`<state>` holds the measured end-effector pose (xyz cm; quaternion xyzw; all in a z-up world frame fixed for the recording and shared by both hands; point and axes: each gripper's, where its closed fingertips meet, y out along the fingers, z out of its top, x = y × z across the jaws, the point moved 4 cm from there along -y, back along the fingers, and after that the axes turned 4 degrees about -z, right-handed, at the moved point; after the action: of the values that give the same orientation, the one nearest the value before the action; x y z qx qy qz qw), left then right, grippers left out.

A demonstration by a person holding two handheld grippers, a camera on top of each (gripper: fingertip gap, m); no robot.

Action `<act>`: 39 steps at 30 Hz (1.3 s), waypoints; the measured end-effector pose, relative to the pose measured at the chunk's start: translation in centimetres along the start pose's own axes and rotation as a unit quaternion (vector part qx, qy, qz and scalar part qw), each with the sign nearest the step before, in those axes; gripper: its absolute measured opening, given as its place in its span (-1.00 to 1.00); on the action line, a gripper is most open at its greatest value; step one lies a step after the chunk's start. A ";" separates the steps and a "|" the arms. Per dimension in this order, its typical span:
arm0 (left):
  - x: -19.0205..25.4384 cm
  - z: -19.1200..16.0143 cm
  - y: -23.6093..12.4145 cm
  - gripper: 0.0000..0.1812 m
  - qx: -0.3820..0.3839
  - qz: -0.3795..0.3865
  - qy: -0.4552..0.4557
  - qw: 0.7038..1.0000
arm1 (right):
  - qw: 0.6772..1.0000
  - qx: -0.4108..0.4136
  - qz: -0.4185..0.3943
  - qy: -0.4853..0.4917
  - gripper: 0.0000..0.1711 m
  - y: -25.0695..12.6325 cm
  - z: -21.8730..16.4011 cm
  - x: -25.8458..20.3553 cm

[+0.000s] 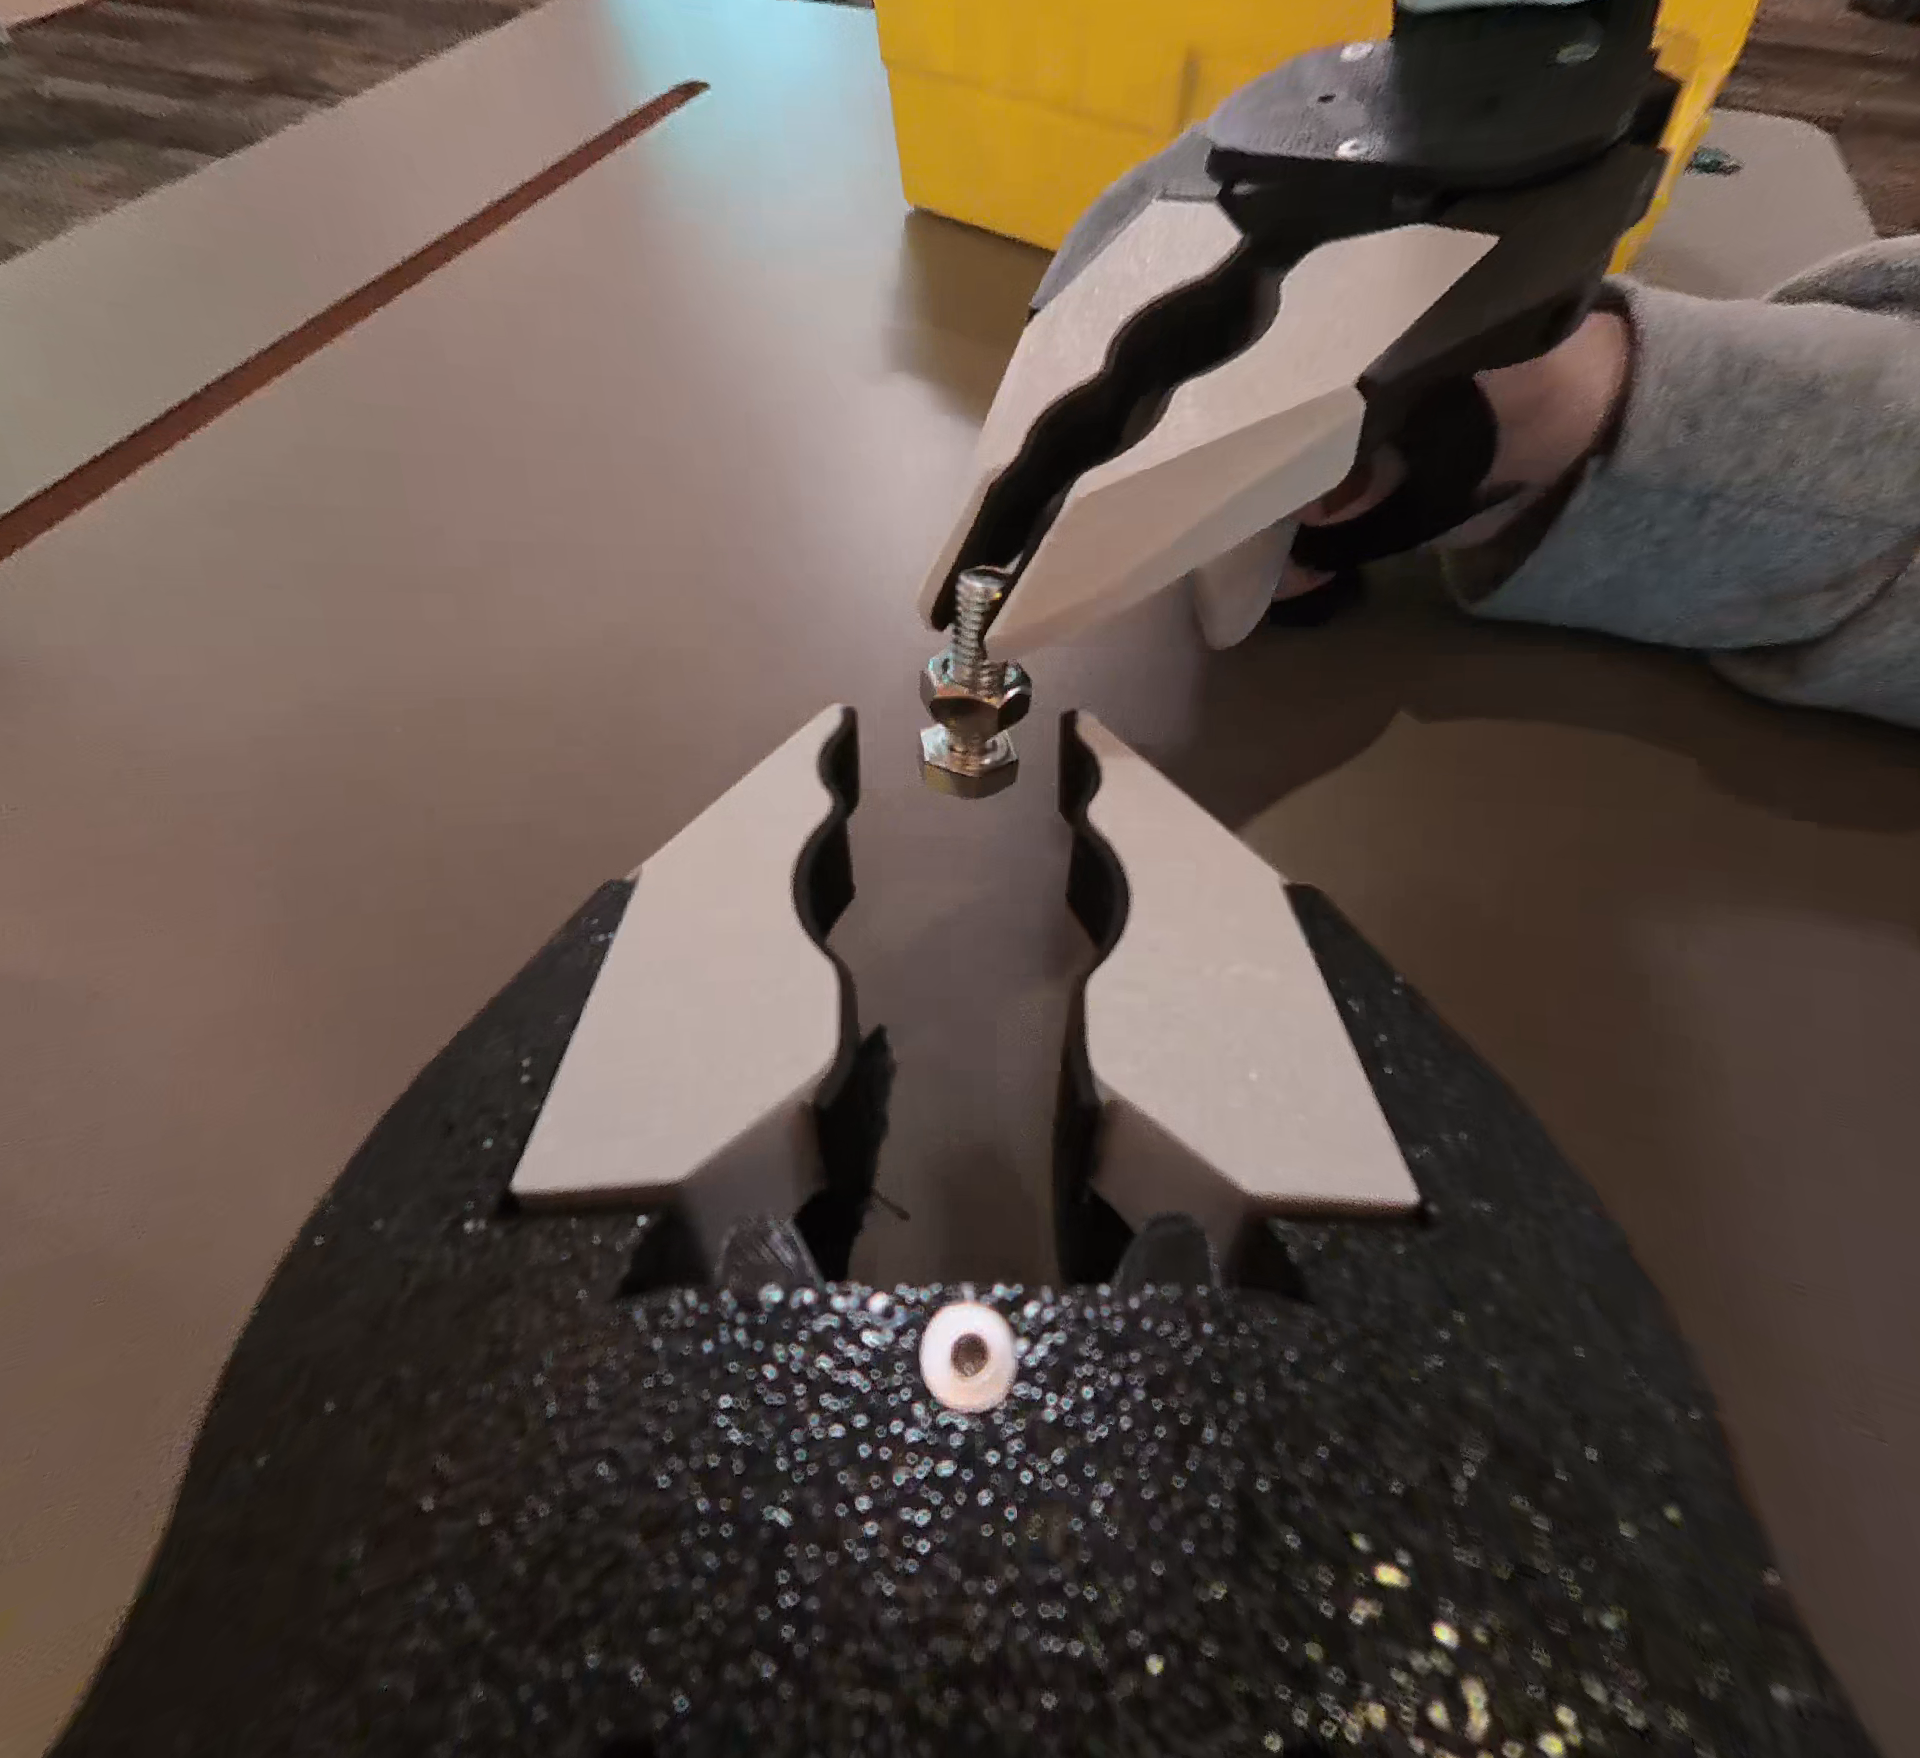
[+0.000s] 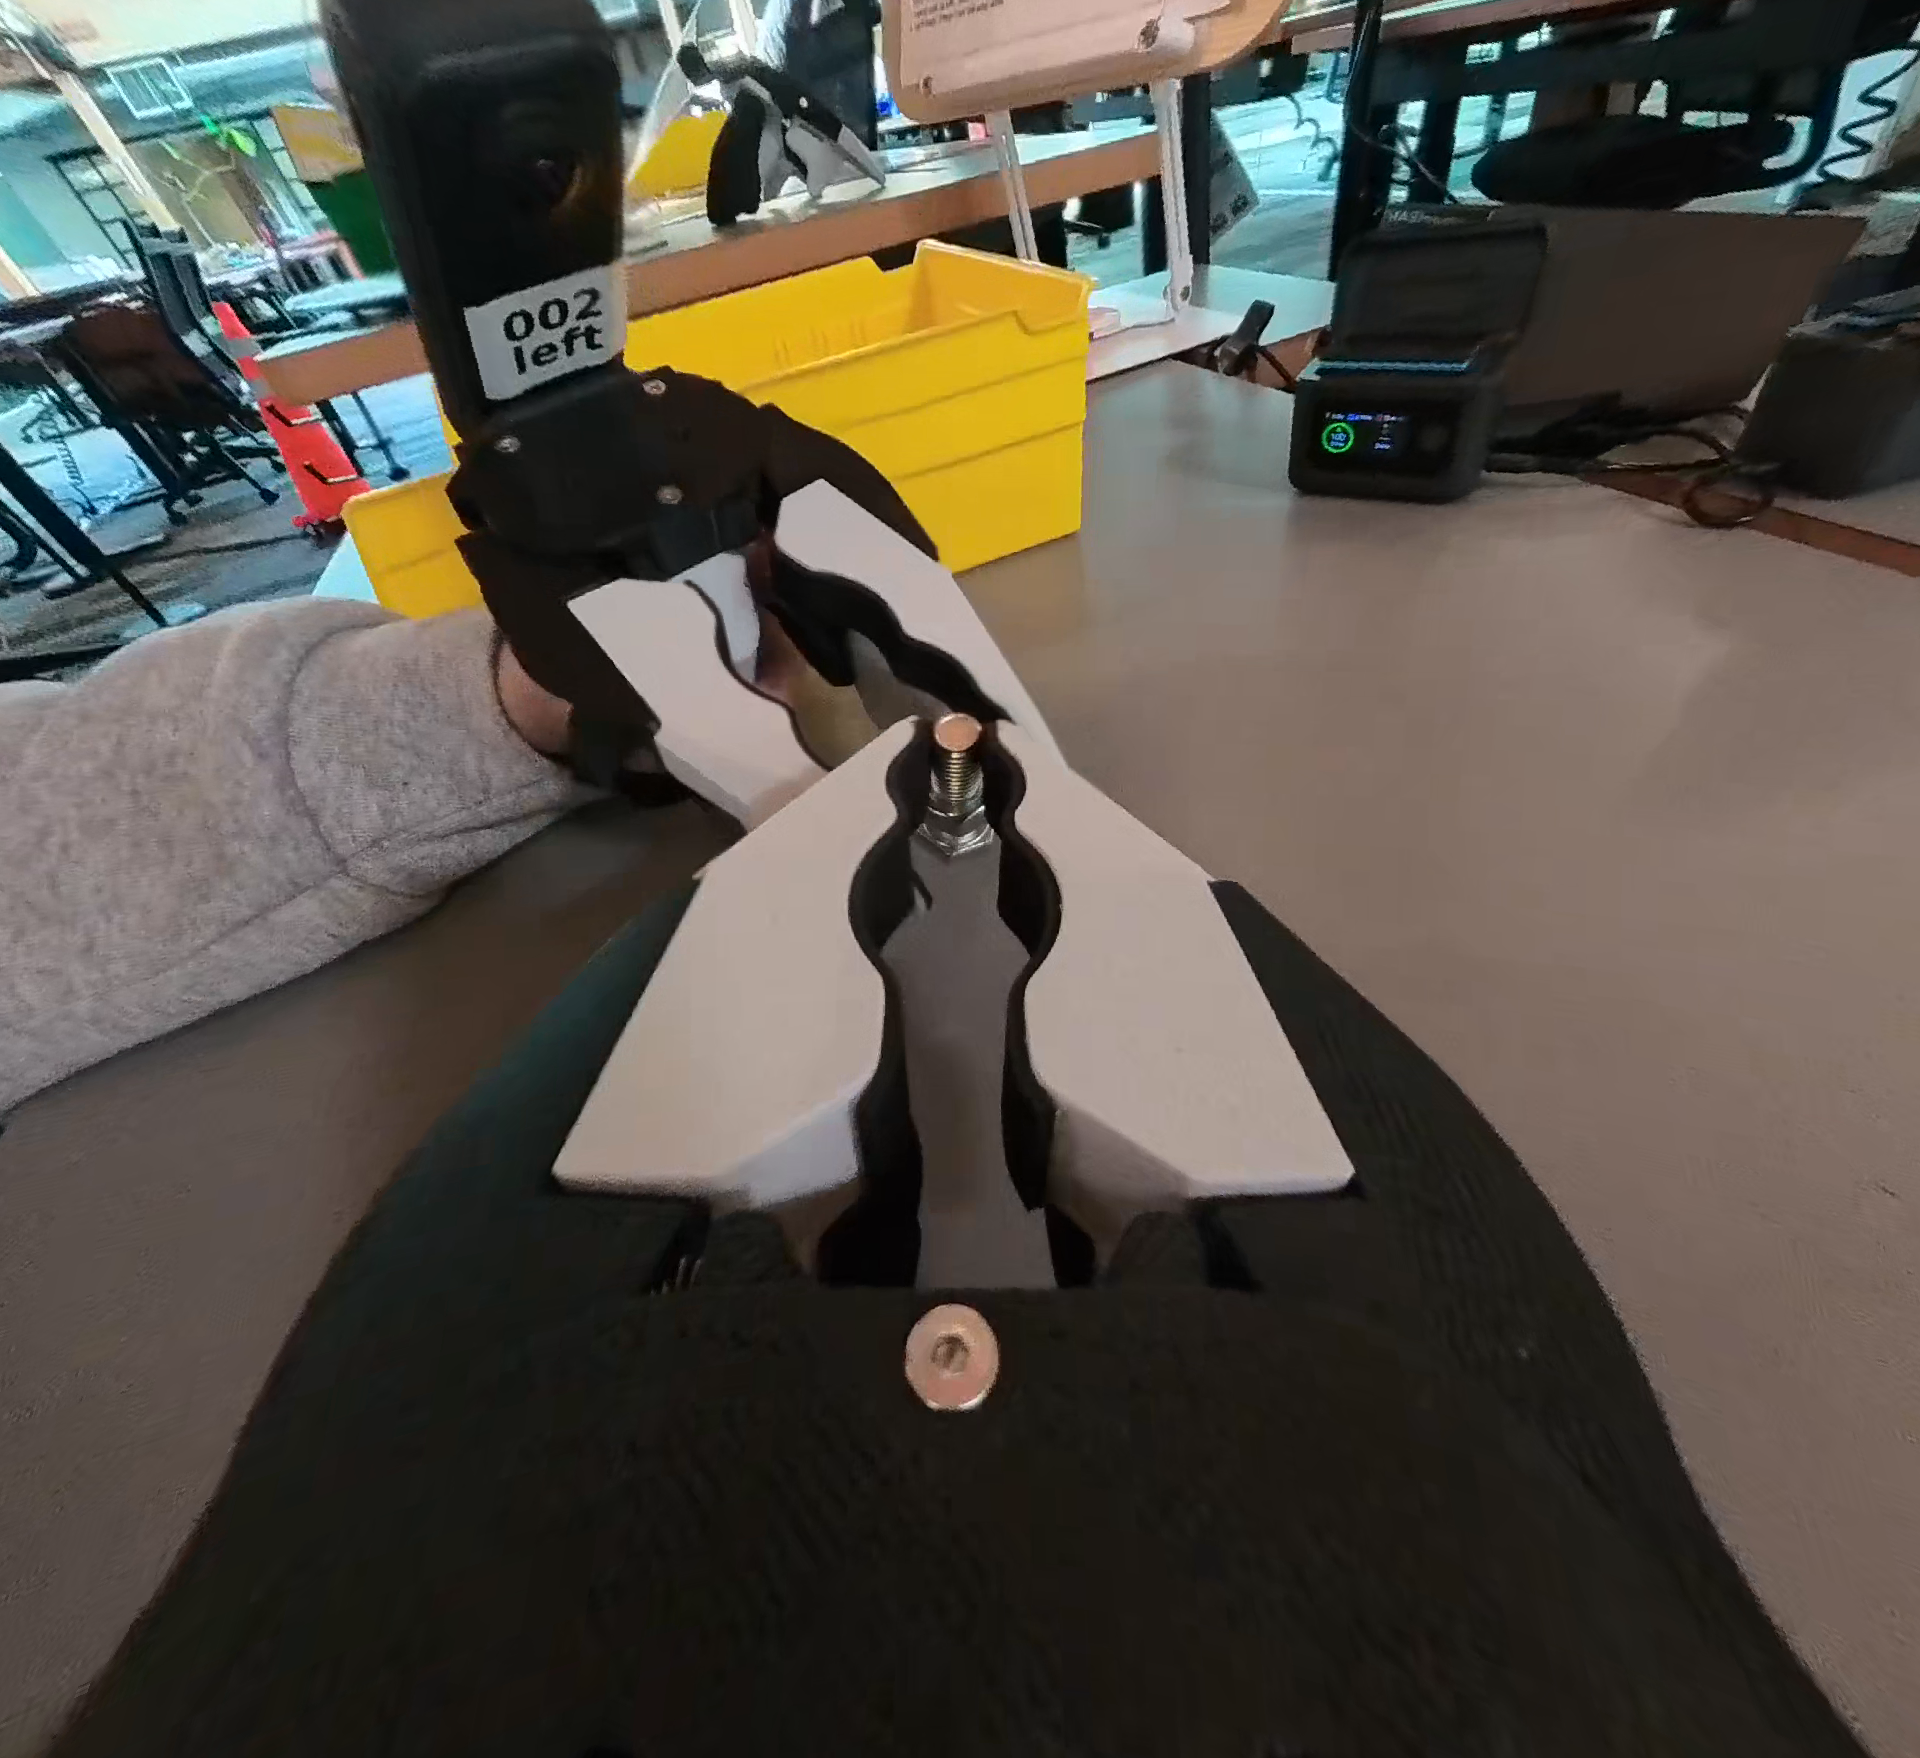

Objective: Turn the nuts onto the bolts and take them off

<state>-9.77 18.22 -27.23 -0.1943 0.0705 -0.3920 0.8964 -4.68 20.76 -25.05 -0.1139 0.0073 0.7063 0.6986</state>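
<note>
The bolt (image 1: pixel 975 659) is standing upright over the counter (image 1: pixel 520 669), head down, with a nut (image 1: pixel 975 692) sitting around its thread partway up, just above the hexagonal head (image 1: pixel 968 770). The right claw (image 1: pixel 971 612) is reaching down at a slant from the far right and is pinching the threaded top of the bolt between its pale fingertips (image 1: pixel 1049 607), jaws clamped on it; in the right wrist view the bolt (image 2: pixel 956 773) is showing end-on between those tips, with the nut (image 2: pixel 958 825) just below them. The left claw (image 1: pixel 958 721) is sitting low and near, its two fingers apart on either side of the nut and head, not touching them. From the right wrist view, the left claw (image 2: pixel 831 721) is lying just behind the bolt, with a grey sleeve (image 2: pixel 208 794) resting on the counter (image 2: pixel 1455 773) behind it. A yellow bin (image 1: pixel 1091 46) is standing at the far edge of the counter, and a small black device with a lit screen (image 2: pixel 1392 430) is sitting towards the far right corner.
</note>
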 end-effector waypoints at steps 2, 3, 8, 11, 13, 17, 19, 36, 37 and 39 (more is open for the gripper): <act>0.2 0.2 0.0 -0.67 0.006 -0.003 0.006 1.000 | 1.000 0.008 0.007 0.009 -0.91 0.0 0.1 -0.1; 0.2 0.1 0.0 -0.70 0.005 -0.005 0.008 1.000 | 1.000 0.012 0.010 0.011 -0.91 -0.1 0.2 -0.1; 0.5 -0.2 0.6 -0.81 -0.008 -0.006 0.021 1.000 | 1.000 0.015 0.016 0.011 -0.91 -0.1 0.2 -0.3; 0.4 -0.3 0.7 -0.75 -0.010 -0.007 0.012 1.000 | 1.000 0.022 0.016 0.014 -0.91 -0.3 0.3 -0.2; 0.3 -0.4 0.8 -0.71 -0.011 -0.005 0.007 1.000 | 0.999 0.025 0.017 0.019 -0.91 -0.4 0.4 -0.1; 0.4 -0.1 0.7 -0.81 0.001 -0.002 0.017 1.000 | 0.999 0.030 0.018 0.025 -0.91 -0.4 0.4 0.0; 0.2 -0.1 0.8 -0.81 0.001 0.024 0.042 0.999 | 0.999 0.030 0.011 0.026 -0.91 -0.5 0.4 0.1; 0.3 -2.7 2.4 -0.81 -0.128 0.073 0.253 0.956 | 0.988 -0.146 0.008 -0.050 -0.50 0.3 -3.2 -1.6; 0.4 -2.7 2.5 -0.81 -0.132 0.073 0.256 0.955 | 0.992 -0.104 0.043 -0.065 -0.52 0.2 -2.3 -2.6; 0.3 -2.7 2.5 -0.81 -0.137 0.077 0.252 0.955 | 0.995 -0.021 0.056 -0.074 -0.54 -0.4 -0.4 -3.2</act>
<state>-8.59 18.75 -30.71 -0.2036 0.3621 -0.3451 0.8416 -4.23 17.55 -24.88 -0.0754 -0.0534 0.7506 0.6542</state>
